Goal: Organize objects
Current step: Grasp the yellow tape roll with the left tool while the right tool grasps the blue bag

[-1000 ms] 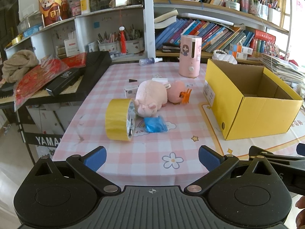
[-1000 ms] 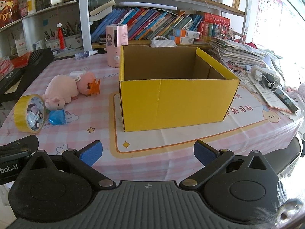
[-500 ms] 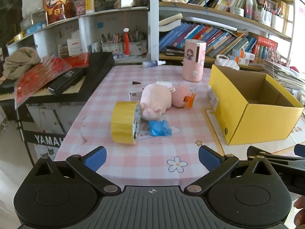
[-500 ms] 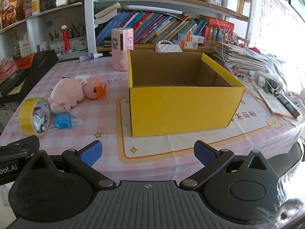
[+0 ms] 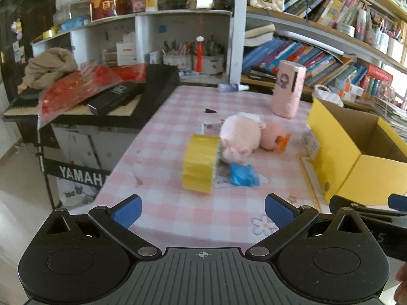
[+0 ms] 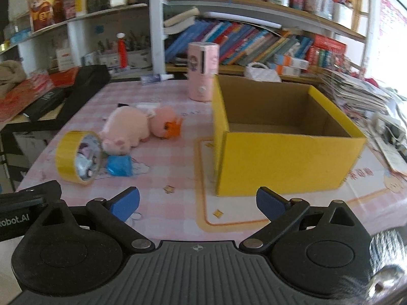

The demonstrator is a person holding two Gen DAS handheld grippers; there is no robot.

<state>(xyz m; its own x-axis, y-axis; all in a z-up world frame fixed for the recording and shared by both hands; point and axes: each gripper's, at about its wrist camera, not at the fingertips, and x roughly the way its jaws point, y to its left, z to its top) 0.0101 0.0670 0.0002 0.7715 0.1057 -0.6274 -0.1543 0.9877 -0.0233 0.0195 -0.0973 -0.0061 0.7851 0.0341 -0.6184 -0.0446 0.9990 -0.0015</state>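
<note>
Your left gripper [image 5: 202, 209] and right gripper [image 6: 198, 202] both gape wide and empty, short of the tape roll [image 5: 201, 167] and yellow box [image 6: 285, 152].

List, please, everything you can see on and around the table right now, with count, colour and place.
Tape roll: one, yellow, standing on edge, table's near left.
Plush pig: one, pink, lying behind the tape.
Round plush: one, pink with an orange part, right of the pig.
Crinkled packet: one, blue, in front of the pig.
Cardboard box: one, yellow, open, nothing visible inside, table's right.
Cylinder device: one, pink, upright behind the box.
Small bottle: one, lying at the far edge.
Keyboard: one, black, left of the table.
Left gripper: open, holding nothing.
Right gripper: open, holding nothing.
</note>
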